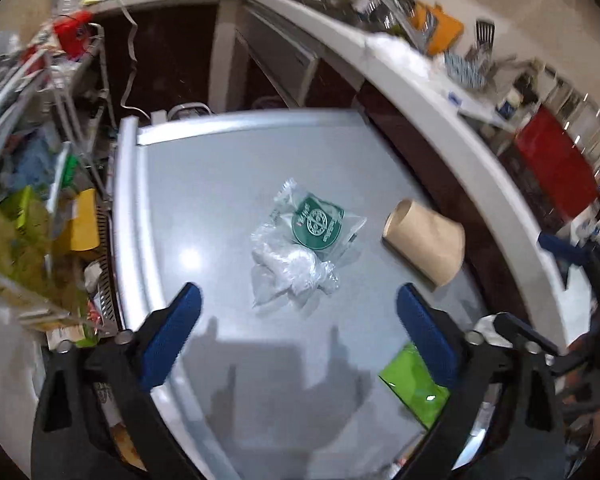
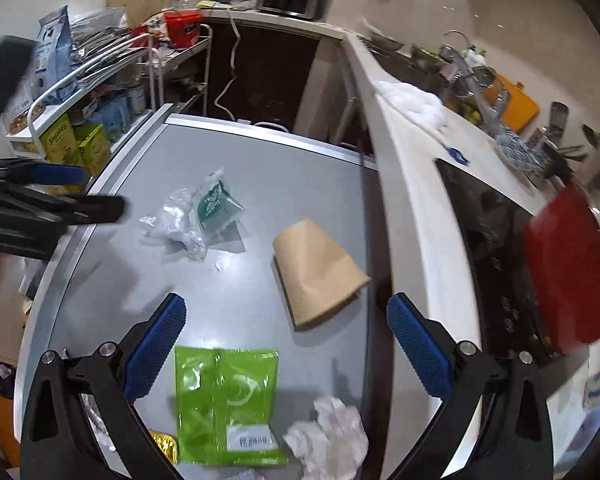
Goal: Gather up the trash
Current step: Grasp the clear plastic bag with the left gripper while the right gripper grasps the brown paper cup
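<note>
On the grey table top (image 1: 220, 184) lie a crumpled clear plastic bag with a green round label (image 1: 300, 248), a flattened brown paper cup (image 1: 426, 240) on its side, and a green packet (image 1: 414, 384). My left gripper (image 1: 298, 300) is open and empty, just short of the plastic bag. In the right wrist view the plastic bag (image 2: 198, 216), paper cup (image 2: 318, 272), green packet (image 2: 228, 400), a crumpled white tissue (image 2: 332, 436) and a gold wrapper (image 2: 164, 446) lie on the table. My right gripper (image 2: 286, 312) is open and empty, above the packet, near the cup.
A white rack (image 2: 100, 80) with boxes and cartons stands left of the table. A white counter (image 2: 412, 184) runs along the right with a black hob (image 2: 496, 232), a red board (image 2: 572, 272), a white cloth (image 2: 416, 100) and a sink area. The left gripper shows at the left edge (image 2: 60, 204).
</note>
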Available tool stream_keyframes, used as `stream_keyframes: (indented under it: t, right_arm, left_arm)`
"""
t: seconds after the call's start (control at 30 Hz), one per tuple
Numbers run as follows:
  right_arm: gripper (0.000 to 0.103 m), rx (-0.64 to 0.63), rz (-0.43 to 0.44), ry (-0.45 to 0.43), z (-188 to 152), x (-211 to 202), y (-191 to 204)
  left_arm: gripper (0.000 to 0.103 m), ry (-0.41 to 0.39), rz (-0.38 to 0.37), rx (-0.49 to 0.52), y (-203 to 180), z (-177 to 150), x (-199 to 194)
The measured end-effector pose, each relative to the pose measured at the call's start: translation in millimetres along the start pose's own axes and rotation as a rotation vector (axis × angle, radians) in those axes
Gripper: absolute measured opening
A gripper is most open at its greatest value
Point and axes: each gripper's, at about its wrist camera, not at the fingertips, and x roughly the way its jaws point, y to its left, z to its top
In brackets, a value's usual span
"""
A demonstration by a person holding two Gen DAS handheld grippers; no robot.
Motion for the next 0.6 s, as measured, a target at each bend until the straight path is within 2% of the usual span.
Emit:
stream_keyframes:
  t: [0.1, 0.17, 0.3, 0.43, 0.53, 0.6]
  right_arm:
    - [0.099, -0.099, -0.005, 0.043, 8.1, 22.9, 5.6]
    - [0.099, -0.173, -0.014, 0.073, 13.8, 36.5, 9.4]
    - [0.099, -0.311, -0.027, 0.142, 25.8, 69.1, 17.0]
    - [0.098, -0.351, 0.027, 0.223, 31.8, 96.0, 13.5]
    - [0.097, -0.375, 0.031, 0.281, 34.5, 113.9, 14.2]
    - [0.097, -0.379, 0.041, 0.300, 35.0, 119.8, 13.6]
  left_arm:
    - [0.086, 0.064, -0.007, 0.043, -3.6, 2.2, 30.0]
    - [0.077, 0.099, -0.013, 0.059, -4.5, 3.4, 45.3]
    - [0.072, 0.137, -0.033, 0.062, -2.0, 5.7, 64.3]
    - [0.068, 0.147, -0.061, 0.054, 3.6, 4.7, 72.5]
    - [0.061, 0.157, -0.070, 0.056, 9.7, 5.5, 76.5]
    - [0.054, 0.143, -0.103, 0.064, 13.3, 3.5, 74.6]
